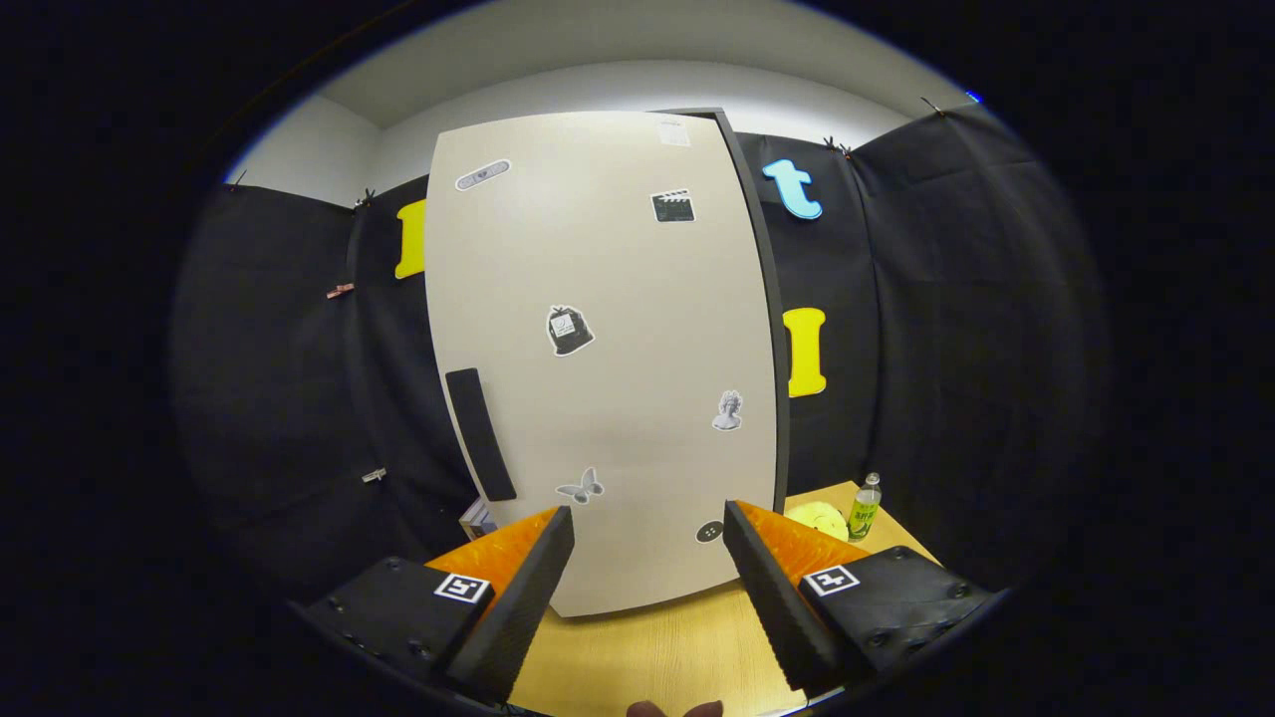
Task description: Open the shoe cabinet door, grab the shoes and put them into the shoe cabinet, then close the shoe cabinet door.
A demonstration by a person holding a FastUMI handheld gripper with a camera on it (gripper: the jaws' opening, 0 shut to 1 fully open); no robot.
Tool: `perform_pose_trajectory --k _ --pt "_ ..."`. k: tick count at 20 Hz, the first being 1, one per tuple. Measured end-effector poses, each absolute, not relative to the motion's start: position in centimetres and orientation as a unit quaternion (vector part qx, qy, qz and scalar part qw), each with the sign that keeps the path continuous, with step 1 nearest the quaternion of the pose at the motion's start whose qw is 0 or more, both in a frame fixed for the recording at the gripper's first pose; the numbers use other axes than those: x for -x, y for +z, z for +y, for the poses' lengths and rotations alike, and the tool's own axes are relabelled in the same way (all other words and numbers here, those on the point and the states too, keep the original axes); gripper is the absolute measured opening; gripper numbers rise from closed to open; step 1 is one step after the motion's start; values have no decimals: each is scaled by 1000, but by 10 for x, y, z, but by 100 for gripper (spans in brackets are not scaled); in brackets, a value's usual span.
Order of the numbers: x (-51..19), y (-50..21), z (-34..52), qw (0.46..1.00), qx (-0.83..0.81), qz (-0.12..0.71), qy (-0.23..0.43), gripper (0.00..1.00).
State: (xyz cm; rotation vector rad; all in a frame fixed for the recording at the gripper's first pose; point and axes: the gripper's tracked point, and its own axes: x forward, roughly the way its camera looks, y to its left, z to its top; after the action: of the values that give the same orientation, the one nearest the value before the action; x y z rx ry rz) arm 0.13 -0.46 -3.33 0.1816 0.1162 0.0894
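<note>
Beige and stiff, the shoe cabinet door (608, 358) stands shut; we judge its dark handle (480, 434) the grip, gripper (647, 558) wide and empty.

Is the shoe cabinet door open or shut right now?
Shut, as far as I can tell: the shoe cabinet door covers the front, with no interior visible. The open gripper holds nothing.

Closed shoe cabinet door (608, 349) fills the way ahead of the gripper (647, 543), whose fingers stand apart with nothing between them but bare table (647, 657). Dark handle (480, 433) sits near the door's left edge, reachable. Bottle (865, 506) and yellow object (819, 518) crowd the table right of the door.
</note>
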Motion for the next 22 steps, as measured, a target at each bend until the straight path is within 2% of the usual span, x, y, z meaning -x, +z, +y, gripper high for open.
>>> perform_pose_trajectory --k 22 --pt "5 -31 -5 993 -92 56 41 98"
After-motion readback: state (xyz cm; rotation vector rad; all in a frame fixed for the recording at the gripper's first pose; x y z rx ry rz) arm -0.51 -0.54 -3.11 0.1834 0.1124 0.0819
